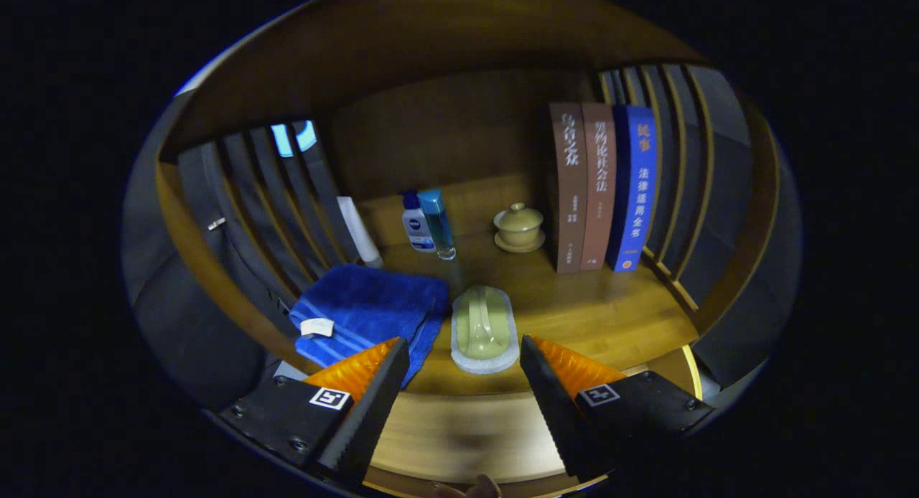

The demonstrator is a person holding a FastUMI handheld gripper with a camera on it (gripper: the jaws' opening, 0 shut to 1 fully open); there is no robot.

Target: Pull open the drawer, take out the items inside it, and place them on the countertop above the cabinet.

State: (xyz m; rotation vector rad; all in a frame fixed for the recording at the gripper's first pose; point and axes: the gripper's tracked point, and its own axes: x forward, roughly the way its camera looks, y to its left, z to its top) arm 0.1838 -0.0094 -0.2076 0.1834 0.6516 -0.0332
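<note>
In the gripper view, the tool (465, 372) is seen held wide apart, its two fingers spread with nothing between them, poised at the near edge of the wooden worktop (610, 318). Just beyond the fingers, roughly midway between them, a pale green scrubbing brush (484, 330) with a white pad under it is laid flat on the worktop; it is judged light and rigid in its moulded grip, with a softer base, and would best be taken across the raised handle along its middle, where the sides are narrow enough to be pinched. To its left, touching or nearly touching it, a folded blue towel (370, 311) is spread; it is judged soft and limp, likely to sag and unfold if lifted by one corner, so a pinch on the thick folded edge would be safer. Farther back, two small bottles (428, 222) are stood upright beside each other, judged smooth and easily toppled. To their right a lidded ceramic cup (518, 227) on a saucer is set, judged fragile, with a loose lid. Three books (599, 186) are stood upright at the far right. The drawer itself cannot be made out with certainty; a lighter wooden panel (459, 433) is seen below the fingers, and whether it is the drawer front cannot be told.
</note>
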